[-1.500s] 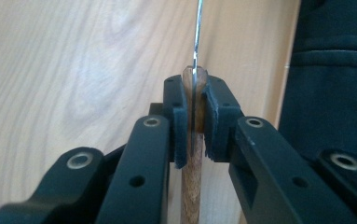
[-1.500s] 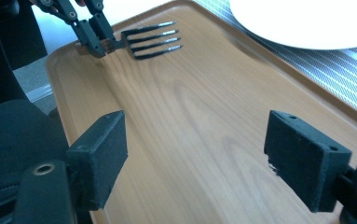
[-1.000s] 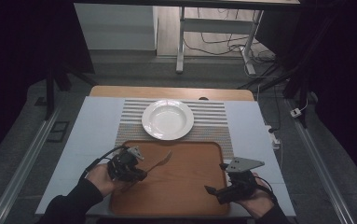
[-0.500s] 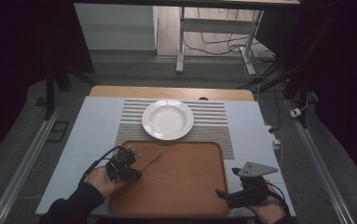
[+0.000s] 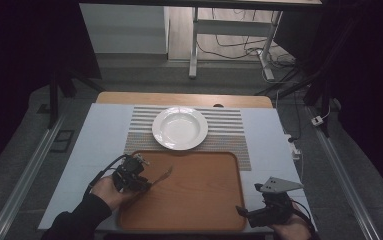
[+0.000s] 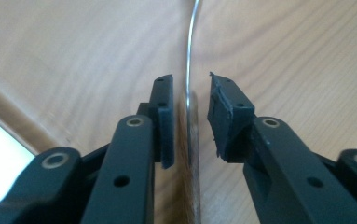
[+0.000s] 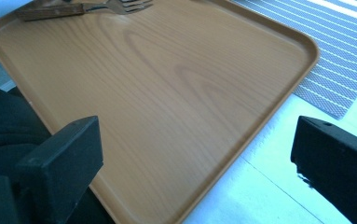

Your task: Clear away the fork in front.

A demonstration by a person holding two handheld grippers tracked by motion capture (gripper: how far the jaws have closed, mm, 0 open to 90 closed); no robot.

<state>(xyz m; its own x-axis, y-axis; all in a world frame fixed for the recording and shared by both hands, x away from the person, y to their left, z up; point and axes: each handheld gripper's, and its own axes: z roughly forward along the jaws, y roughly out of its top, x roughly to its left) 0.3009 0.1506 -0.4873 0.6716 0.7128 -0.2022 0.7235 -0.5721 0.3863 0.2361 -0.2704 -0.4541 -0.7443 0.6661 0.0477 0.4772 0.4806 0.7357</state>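
Near the tray's (image 5: pixel 194 200) left edge, from the high view, I'm resting the left gripper (image 5: pixel 138 176) over the fork (image 5: pixel 160 176), which lies on the tray short of the plate (image 5: pixel 180 128); the right gripper (image 5: pixel 249 214) is waiting at the near right corner. Along the left gripper view, the jaws have just been opening, the fork's (image 6: pixel 191 100) thin edge between them, unpinched: I'm judging this a release. Through the right gripper view, the jaws are standing wide apart, empty. Next I'm backing off without nudging it.
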